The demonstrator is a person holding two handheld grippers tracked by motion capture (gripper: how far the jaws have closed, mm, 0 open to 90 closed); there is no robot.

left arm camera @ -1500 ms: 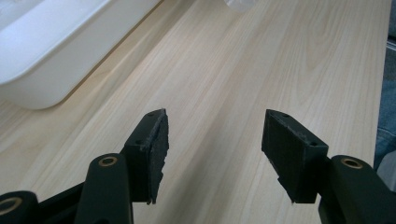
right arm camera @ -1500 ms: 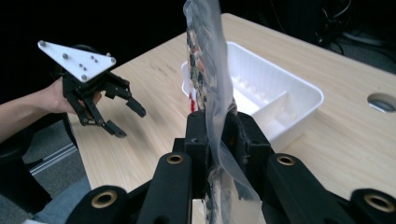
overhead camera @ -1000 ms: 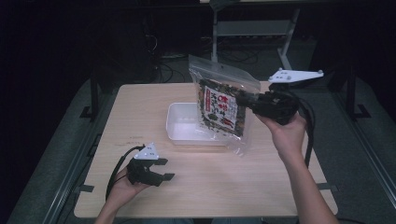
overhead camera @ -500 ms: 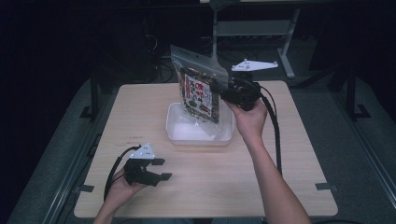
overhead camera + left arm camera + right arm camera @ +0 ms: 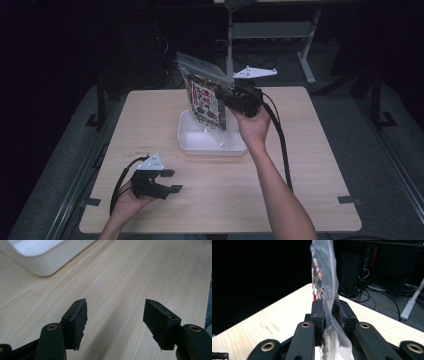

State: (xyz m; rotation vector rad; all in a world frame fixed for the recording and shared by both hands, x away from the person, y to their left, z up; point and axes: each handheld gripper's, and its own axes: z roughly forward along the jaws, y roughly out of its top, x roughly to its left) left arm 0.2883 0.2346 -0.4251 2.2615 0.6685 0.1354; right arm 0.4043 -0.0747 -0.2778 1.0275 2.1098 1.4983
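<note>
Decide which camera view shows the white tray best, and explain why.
The high view: the whole white tray shows mid-table, under the bag clamped in the right gripper. The left gripper view catches one corner; in the right gripper view I cannot make it out.

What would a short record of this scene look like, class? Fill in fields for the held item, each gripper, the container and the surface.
held item: clear plastic bag with a printed packet inside, hanging upright over the tray
right gripper: shut on the bag's edge
left gripper: jaws apart, nothing between them, low over the table near its front left corner
container: white tray, mid-table
surface: light wooden table
</note>
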